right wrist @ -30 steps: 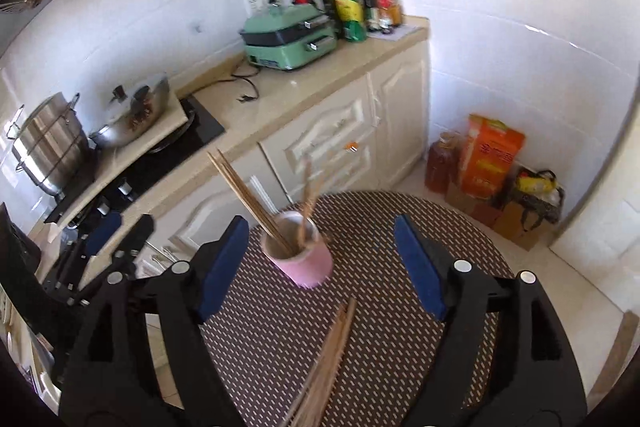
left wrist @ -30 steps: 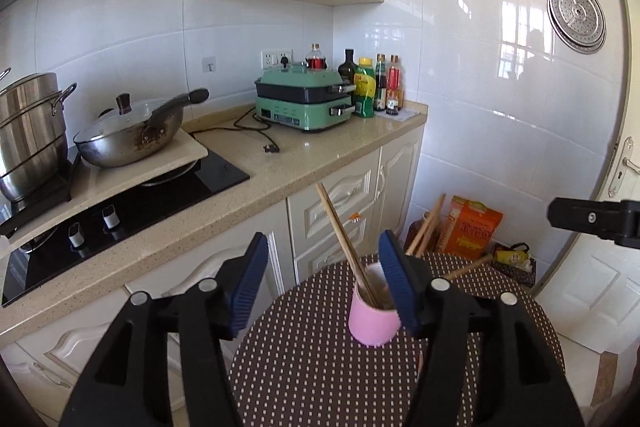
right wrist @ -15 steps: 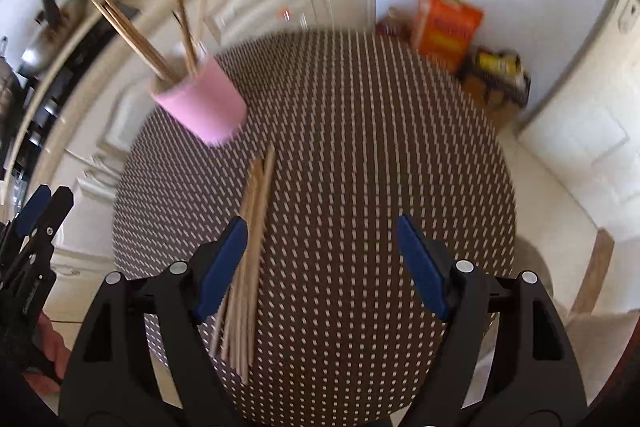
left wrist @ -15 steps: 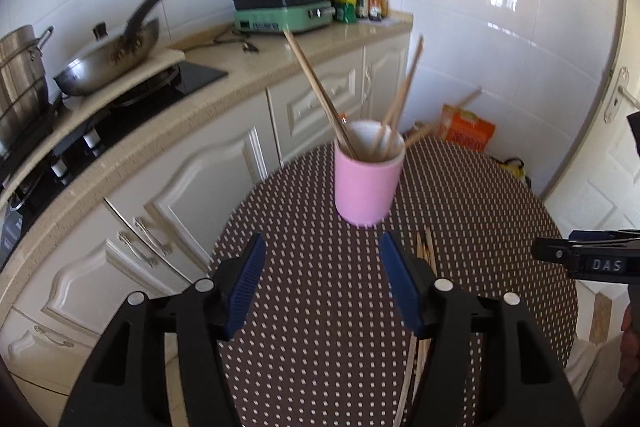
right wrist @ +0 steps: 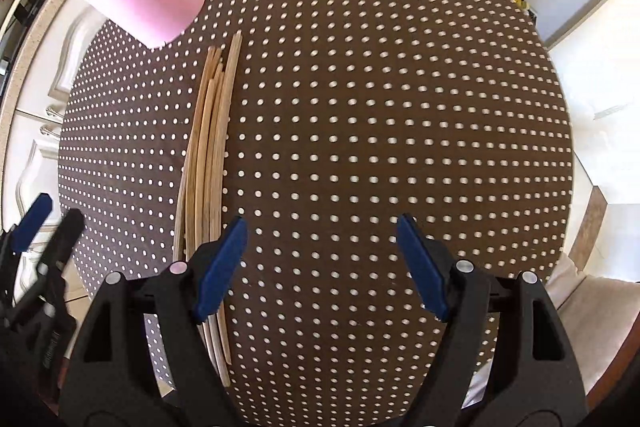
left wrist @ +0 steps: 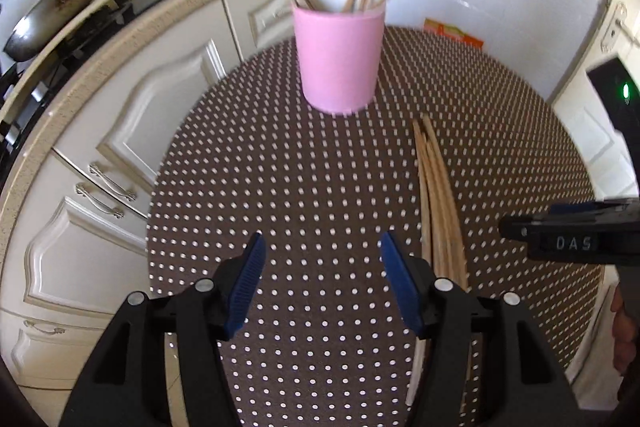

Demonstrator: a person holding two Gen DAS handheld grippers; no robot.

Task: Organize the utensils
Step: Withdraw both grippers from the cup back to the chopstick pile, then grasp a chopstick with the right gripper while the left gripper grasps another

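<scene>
Dotted brown desk (right wrist: 360,107) now fills both views where kitchen cabinets did a second ago, so my left fingers (left wrist: 320,283) and right fingers (right wrist: 320,259), wide and empty, hang above loose chopsticks (right wrist: 210,147) beside the pink cup (left wrist: 338,55), ready to pick.

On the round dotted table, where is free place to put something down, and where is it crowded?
The round brown dotted table is bare between the bundle of loose wooden chopsticks and its far right edge. Another bare patch lies between the chopsticks and the cabinet-side edge, in front of the pink cup. The strip around cup and bundle is crowded.
</scene>
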